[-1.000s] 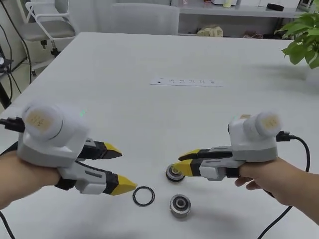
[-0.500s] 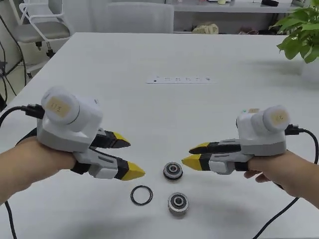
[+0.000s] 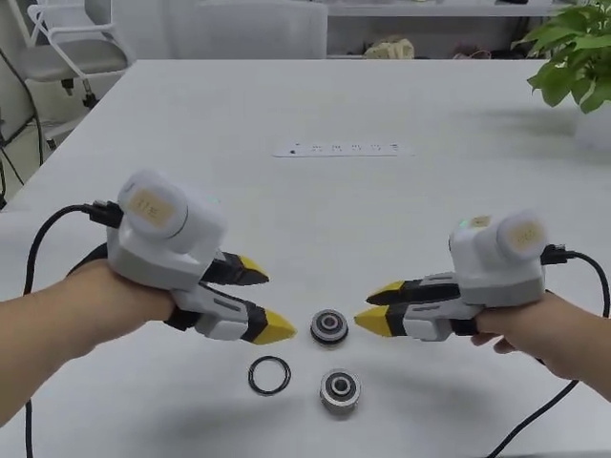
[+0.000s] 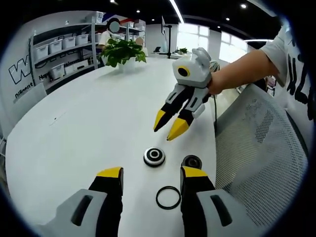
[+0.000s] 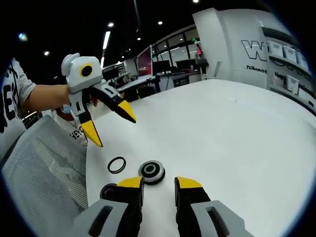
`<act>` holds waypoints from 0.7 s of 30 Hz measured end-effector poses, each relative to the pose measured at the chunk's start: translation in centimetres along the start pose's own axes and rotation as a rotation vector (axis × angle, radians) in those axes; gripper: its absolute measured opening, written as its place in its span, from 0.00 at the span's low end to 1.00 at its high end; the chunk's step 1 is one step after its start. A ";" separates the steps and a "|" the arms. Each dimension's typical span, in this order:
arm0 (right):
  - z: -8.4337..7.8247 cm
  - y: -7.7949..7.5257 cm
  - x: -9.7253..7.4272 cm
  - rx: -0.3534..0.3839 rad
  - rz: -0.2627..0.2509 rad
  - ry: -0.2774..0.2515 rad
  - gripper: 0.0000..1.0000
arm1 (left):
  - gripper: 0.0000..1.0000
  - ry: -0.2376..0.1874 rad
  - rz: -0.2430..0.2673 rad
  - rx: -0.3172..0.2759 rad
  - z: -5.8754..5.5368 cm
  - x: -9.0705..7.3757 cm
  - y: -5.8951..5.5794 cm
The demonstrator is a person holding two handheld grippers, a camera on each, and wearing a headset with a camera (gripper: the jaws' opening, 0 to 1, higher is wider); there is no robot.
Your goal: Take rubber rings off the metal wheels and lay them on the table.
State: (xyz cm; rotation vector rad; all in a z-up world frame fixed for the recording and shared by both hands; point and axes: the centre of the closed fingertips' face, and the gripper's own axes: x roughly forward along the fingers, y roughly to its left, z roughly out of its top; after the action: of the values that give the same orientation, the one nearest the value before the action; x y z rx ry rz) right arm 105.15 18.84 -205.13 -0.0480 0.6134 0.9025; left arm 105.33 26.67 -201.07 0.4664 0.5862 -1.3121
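Note:
Two metal wheels lie on the white table (image 3: 286,210): one wheel (image 3: 329,326) between the grippers, the other wheel (image 3: 340,391) nearer me. A loose black rubber ring (image 3: 269,375) lies flat to their left. My left gripper (image 3: 267,301) hovers open just left of the middle wheel. My right gripper (image 3: 374,307) is open just to its right, holding nothing. In the left gripper view the wheel (image 4: 154,157) sits ahead between my jaws, with the ring (image 4: 168,197) and second wheel (image 4: 191,161) beside it. In the right gripper view the wheel (image 5: 151,171) lies just past the tips, the ring (image 5: 116,165) to its left.
A white power strip (image 3: 344,149) lies mid-table farther back. A potted plant (image 3: 573,57) stands at the far right corner. An office chair (image 3: 67,48) stands beyond the table's far left, and a grey mesh chair (image 4: 261,148) stands by the near edge.
My left gripper has moved right, closer to the middle wheel. My right gripper has drawn back from that wheel, leaving a small gap. Wheels and ring lie as before.

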 end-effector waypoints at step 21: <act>-1.5 0.6 1.2 0.009 0.033 0.025 0.21 | 0.35 0.032 -0.074 0.002 0.0 4.5 -0.4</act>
State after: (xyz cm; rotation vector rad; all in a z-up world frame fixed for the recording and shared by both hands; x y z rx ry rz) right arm 104.52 19.60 -206.88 -0.0418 0.6433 0.9318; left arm 105.58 23.19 -203.99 0.4724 0.6338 -1.3779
